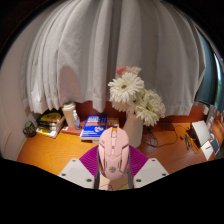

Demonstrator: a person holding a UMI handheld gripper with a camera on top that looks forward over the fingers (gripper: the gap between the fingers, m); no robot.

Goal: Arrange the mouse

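Here, from my own forward view, the mouse (113,152) sits right between my fingers (84,170), a pale pink-white shell with its scroll wheel pointing away from me; my purple pads flank it on both sides, and I judge my jaws are pinching it, since it seems lifted clear of the wooden desk (60,152) with nothing else bearing it, though the contact points themselves are hidden under its body. I hold it nose-forward, lengthwise along my fingers, probably so it can be set down squarely facing the back of the desk. Beyond it stands a vase of white flowers (135,97), close enough that I should keep the mouse low and short of it when placing. A blue book (94,126) lies further back to one side, with a small white jar (70,114) and a yellowish object (49,123) nearer the white curtain (100,50). On the other side, a light boxy item (207,137) rests by the edge, so the open wood just ahead looks like the natural spot
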